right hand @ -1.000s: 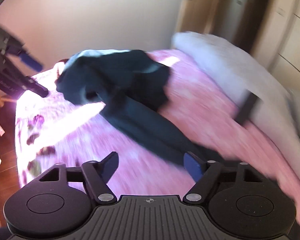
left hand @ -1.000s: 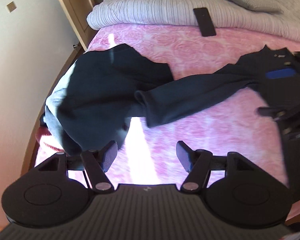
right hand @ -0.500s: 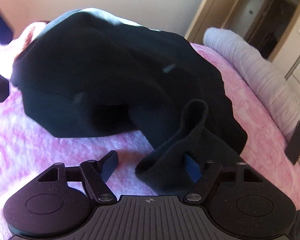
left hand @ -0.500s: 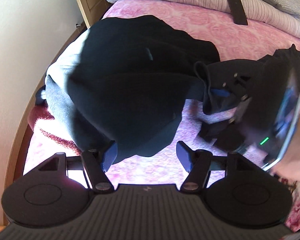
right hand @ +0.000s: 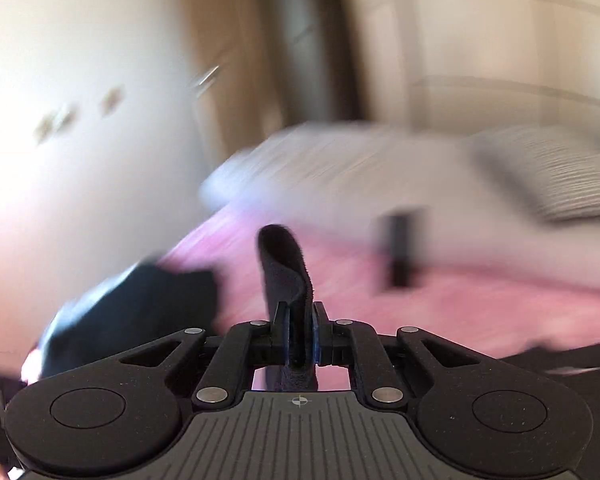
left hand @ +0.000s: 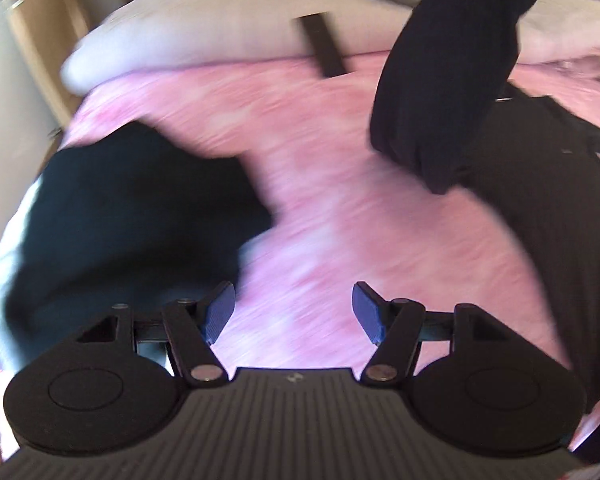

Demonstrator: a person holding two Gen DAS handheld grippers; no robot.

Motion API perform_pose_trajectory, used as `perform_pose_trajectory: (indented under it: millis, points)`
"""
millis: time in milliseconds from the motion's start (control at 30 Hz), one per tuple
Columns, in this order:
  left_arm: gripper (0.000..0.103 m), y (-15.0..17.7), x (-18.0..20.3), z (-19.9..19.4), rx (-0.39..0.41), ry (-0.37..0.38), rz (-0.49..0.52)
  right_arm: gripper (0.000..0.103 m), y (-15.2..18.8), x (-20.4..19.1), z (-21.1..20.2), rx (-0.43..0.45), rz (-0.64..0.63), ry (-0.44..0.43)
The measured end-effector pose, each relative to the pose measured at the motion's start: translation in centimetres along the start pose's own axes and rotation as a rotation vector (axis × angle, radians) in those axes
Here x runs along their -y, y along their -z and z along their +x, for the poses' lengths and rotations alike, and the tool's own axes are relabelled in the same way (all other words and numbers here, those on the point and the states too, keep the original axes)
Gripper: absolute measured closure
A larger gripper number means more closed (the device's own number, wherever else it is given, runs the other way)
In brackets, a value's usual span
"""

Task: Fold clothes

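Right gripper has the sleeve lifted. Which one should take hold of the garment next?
Left, probably. The left gripper is open and empty above the pink bedspread, beside the dark garment. The right gripper is shut on the sleeve, so it is occupied.

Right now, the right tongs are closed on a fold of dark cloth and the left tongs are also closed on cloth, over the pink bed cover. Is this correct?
Not fully. The left tongs are open and hold nothing, as the left wrist view shows. The rest is right: the right tongs are closed on a fold of dark cloth, over the pink bed cover.
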State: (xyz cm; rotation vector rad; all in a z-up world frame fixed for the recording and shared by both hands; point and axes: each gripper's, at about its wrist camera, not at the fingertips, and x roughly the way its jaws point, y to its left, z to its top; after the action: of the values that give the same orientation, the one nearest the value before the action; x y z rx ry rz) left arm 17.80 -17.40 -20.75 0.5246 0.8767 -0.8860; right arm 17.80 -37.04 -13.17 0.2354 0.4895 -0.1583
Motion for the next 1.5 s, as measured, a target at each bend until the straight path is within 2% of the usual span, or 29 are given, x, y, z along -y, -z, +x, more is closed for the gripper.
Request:
perform_pose_trajectory:
  millis: [67, 100, 200, 433, 467, 533, 600, 667, 733, 800, 933, 1000, 1033, 1067, 1100, 1133, 1167, 1200, 1233, 1333, 1500]
  points:
    - [0.042, -1.9, 4.4, 1.2, 0.01, 0.036, 0.021, 0.093, -0.2, 7.1, -3.5, 0.067, 0.026, 0.104]
    - [0.042, -2.8, 6.5, 1.7, 0.014, 0.053, 0.032, 0.093, 0.7, 10.9, -4.4, 0.07, 0.075, 0.15]
    - [0.042, -5.4, 13.4, 3.6, 0.023, 0.095, 0.063, 0.093, 5.2, 21.9, -4.6, 0.018, 0.291, 0.227]
    - [0.042, -6.9, 20.1, 8.9, -0.009, 0.025, 0.118, 0.093, 10.4, 34.2, -2.7, -0.085, 0.374, 0.116]
    - [0.042, -7.1, 21.0, 9.6, -0.014, 0.014, 0.126, 0.093, 10.8, 35.6, -2.9, -0.092, 0.375, 0.093]
    - [0.042, -7.4, 22.7, 11.1, -0.023, -0.007, 0.141, 0.093, 9.4, 36.2, -5.0, -0.04, 0.299, 0.021]
    - [0.042, -7.8, 24.4, 12.6, -0.032, -0.028, 0.156, 0.093, 8.8, 36.7, -6.7, -0.008, 0.26, 0.001]
    - [0.042, -8.1, 26.0, 14.1, -0.041, -0.05, 0.172, 0.093, 10.2, 38.6, -6.5, -0.043, 0.286, 0.039]
    - [0.042, -8.5, 27.7, 15.5, -0.05, -0.071, 0.187, 0.093, 12.9, 40.9, -5.7, -0.121, 0.346, 0.092]
    - [0.042, -8.9, 29.4, 17.0, -0.059, -0.092, 0.203, 0.093, 15.0, 42.1, -5.3, -0.174, 0.36, 0.109]
    - [0.043, -9.6, 28.9, 20.0, -0.073, -0.132, 0.229, 0.093, 17.5, 43.2, -4.7, -0.248, 0.364, 0.11]
    - [0.047, -9.8, 28.6, 21.4, -0.09, -0.15, 0.262, 0.092, 17.8, 43.5, -4.3, -0.294, 0.361, 0.127]
    - [0.054, -9.9, 28.4, 21.9, -0.093, -0.155, 0.274, 0.092, 17.8, 43.5, -4.1, -0.319, 0.354, 0.147]
    - [0.069, -10.0, 28.2, 22.2, -0.088, -0.163, 0.279, 0.092, 17.7, 43.2, -3.9, -0.346, 0.324, 0.207]
    - [0.079, -10.1, 27.9, 22.4, -0.081, -0.177, 0.272, 0.075, 17.4, 42.7, -3.9, -0.362, 0.276, 0.274]
    - [0.091, -10.2, 27.5, 22.6, -0.077, -0.194, 0.252, 0.064, 17.0, 42.0, -4.1, -0.363, 0.224, 0.328]
    - [0.09, -10.2, 26.9, 22.6, -0.071, -0.201, 0.213, 0.042, 16.6, 41.3, -4.5, -0.347, 0.182, 0.366]
    - [0.09, -10.0, 26.2, 22.4, -0.06, -0.201, 0.163, 0.032, 16.1, 40.5, -4.8, -0.33, 0.143, 0.398]
    - [0.09, -9.7, 25.7, 22.2, -0.051, -0.2, 0.118, 0.031, 15.4, 39.4, -5.0, -0.31, 0.116, 0.396]
    - [0.091, -8.5, 24.8, 21.6, -0.033, -0.2, 0.001, 0.032, 13.9, 35.2, -3.9, -0.272, 0.054, 0.253]
    - [0.092, -6.5, 24.5, 21.0, 0.005, -0.196, -0.165, 0.032, 13.0, 25.2, 4.1, -0.308, -0.161, -0.172]
